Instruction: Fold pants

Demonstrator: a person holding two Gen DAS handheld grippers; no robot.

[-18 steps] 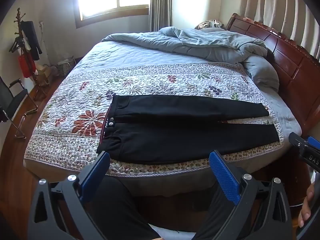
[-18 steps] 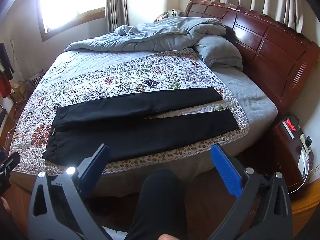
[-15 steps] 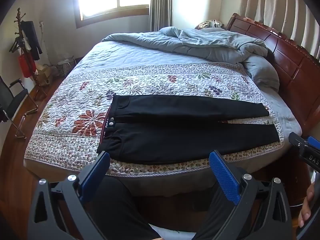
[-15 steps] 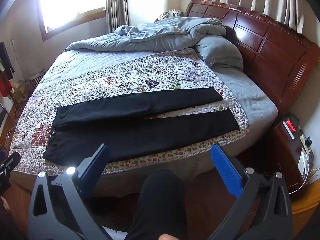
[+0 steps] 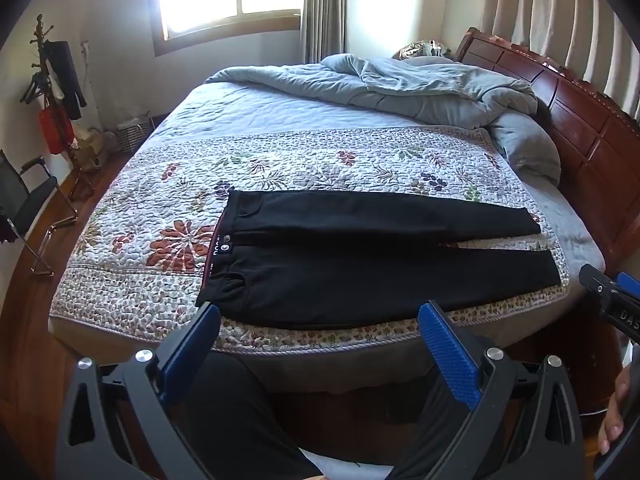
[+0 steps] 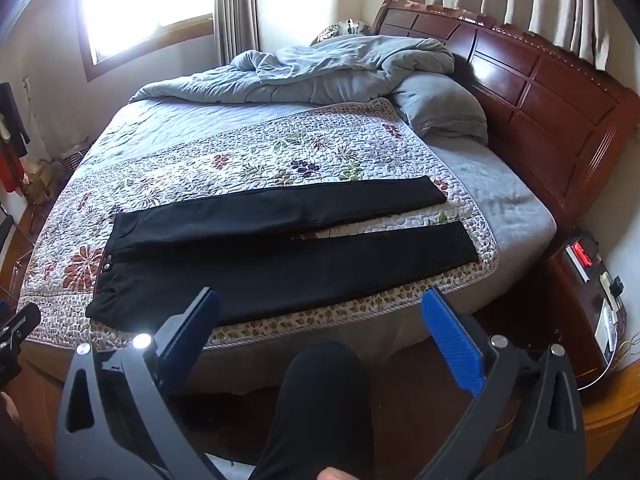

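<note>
So the black pants are laid flat on the bed, straight out past both claws on the flowery quilt, legs slightly apart. From the left claw the waistband sits just ahead of its left finger and the cuffs trail off to the right; the right claw sees the same thing, waist to its left, cuffs ahead to the right.

Both claws are spread wide with nothing between the blue pads, hanging short of the bed's near edge and tilted down. No contact with anything yet.

Handling guess: soft, light, floppy fabric, maybe a bit stretchy. It'll drape and sag the second you lift it, not slippery, nothing fragile. I'd pinch the near waistband corner with the left one and the near leg's hem with the right, then carry that leg over onto the far one.

Versus half a second ago? Basically nothing. Pants haven't shifted, claws are just as wide and in the same spot.
</note>
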